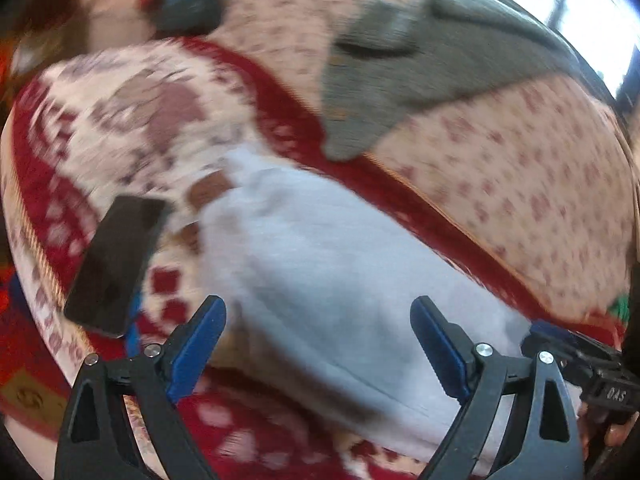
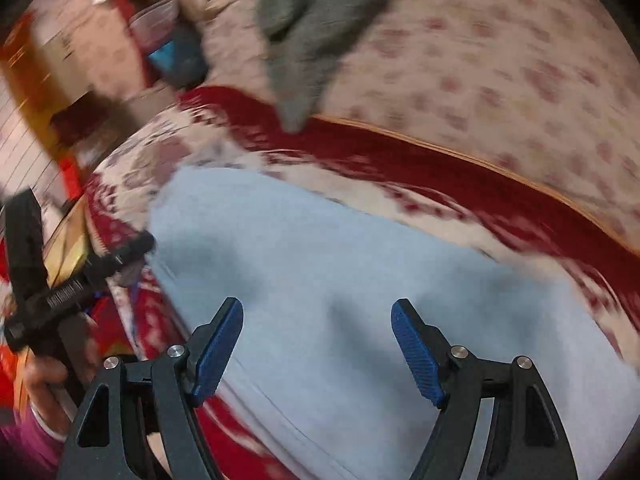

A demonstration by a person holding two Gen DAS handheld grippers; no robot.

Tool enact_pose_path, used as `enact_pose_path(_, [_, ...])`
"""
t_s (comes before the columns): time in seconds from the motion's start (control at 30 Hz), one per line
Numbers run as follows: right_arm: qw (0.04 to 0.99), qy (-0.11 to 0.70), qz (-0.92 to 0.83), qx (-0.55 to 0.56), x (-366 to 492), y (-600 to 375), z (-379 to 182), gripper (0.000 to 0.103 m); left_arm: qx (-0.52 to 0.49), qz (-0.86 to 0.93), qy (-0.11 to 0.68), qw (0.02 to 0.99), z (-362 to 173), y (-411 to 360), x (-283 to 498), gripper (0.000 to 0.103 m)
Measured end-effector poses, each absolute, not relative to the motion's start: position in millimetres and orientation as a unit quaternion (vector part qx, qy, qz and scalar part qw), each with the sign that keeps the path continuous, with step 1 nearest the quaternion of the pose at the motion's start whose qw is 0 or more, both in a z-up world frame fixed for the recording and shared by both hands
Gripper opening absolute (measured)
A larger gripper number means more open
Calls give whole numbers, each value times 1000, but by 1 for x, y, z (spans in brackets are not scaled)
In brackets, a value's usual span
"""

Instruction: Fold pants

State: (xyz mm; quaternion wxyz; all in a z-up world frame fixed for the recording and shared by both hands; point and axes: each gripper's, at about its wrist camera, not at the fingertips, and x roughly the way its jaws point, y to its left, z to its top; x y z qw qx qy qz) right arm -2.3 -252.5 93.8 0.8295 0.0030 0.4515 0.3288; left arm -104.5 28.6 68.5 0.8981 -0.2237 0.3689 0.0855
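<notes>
Both views are smeared by motion blur. The pale blue pants [image 1: 320, 272] lie folded in the centre and lower half of each frame, on a red and white patterned blanket [image 1: 132, 120]. The left gripper [image 1: 318, 320] hangs above them with its blue pads set wide, holding nothing. The right gripper [image 2: 318, 320] is likewise spread wide over the cloth, empty. A dark phone [image 1: 114, 264] rests on the blanket at left of the left wrist view, just beside the pants. A grey garment [image 1: 400, 80], possibly a sweater, lies at upper right on the floral bedsheet [image 1: 520, 192].
</notes>
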Motion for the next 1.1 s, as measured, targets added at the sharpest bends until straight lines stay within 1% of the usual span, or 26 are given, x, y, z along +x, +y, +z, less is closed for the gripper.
enact_pose_path(0.1, [821, 444, 358, -25, 17, -202, 100, 82, -262, 100, 361, 890, 59, 54, -112, 93])
enact_pose_path(0.17, [814, 443, 372, -47, 33, -169, 100, 84, -278, 100, 364, 883, 51, 66, -114, 93])
enact_pose_path(0.27, [799, 451, 388, -90, 54, -126, 95, 86, -295, 97, 381, 871, 36, 74, -115, 93])
enact_pose_path(0.43, [781, 455, 403, -145, 83, -65, 78, 86, -311, 90, 408, 853, 18, 80, -106, 93])
enact_pose_path(0.5, [768, 469, 409, -151, 96, -46, 68, 86, -321, 93, 412, 848, 12, 82, -102, 94])
enact_pose_path(0.63, [738, 488, 429, -182, 108, -21, 47, 88, -336, 102, 412, 841, 4, 82, -92, 102])
enact_pose_path(0.73, [717, 505, 443, -189, 113, -14, 27, 90, -328, 110, 410, 844, 2, 78, -85, 103])
enact_pose_path(0.77, [714, 506, 448, -184, 114, -14, 23, 90, -328, 113, 408, 845, 0, 78, -84, 103])
enact_pose_path(0.83, [712, 502, 461, -168, 114, -19, 18, 86, -334, 111, 394, 849, 0, 80, -85, 103])
enact_pose_path(0.87, [712, 501, 465, -161, 113, -21, 17, 79, -340, 109, 389, 850, -1, 82, -84, 103])
enact_pose_path(0.9, [714, 498, 467, -156, 112, -23, 16, 74, -345, 106, 382, 851, -1, 83, -85, 100])
enact_pose_path(0.93, [716, 494, 469, -155, 110, -25, 17, 71, -342, 108, 379, 853, 1, 84, -85, 82])
enact_pose_path(0.97, [717, 492, 469, -154, 108, -25, 19, 66, -340, 102, 376, 856, 2, 84, -84, 42])
enact_pose_path(1.0, [719, 491, 467, -154, 108, -26, 21, 61, -360, 58, 380, 850, 0, 83, -81, 27])
enact_pose_path(1.03, [721, 492, 464, -154, 107, -26, 23, 58, -370, 48, 382, 846, -2, 82, -80, 27])
enact_pose_path(1.1, [724, 491, 459, -156, 105, -27, 28, 50, -357, 52, 377, 853, 2, 79, -80, 26])
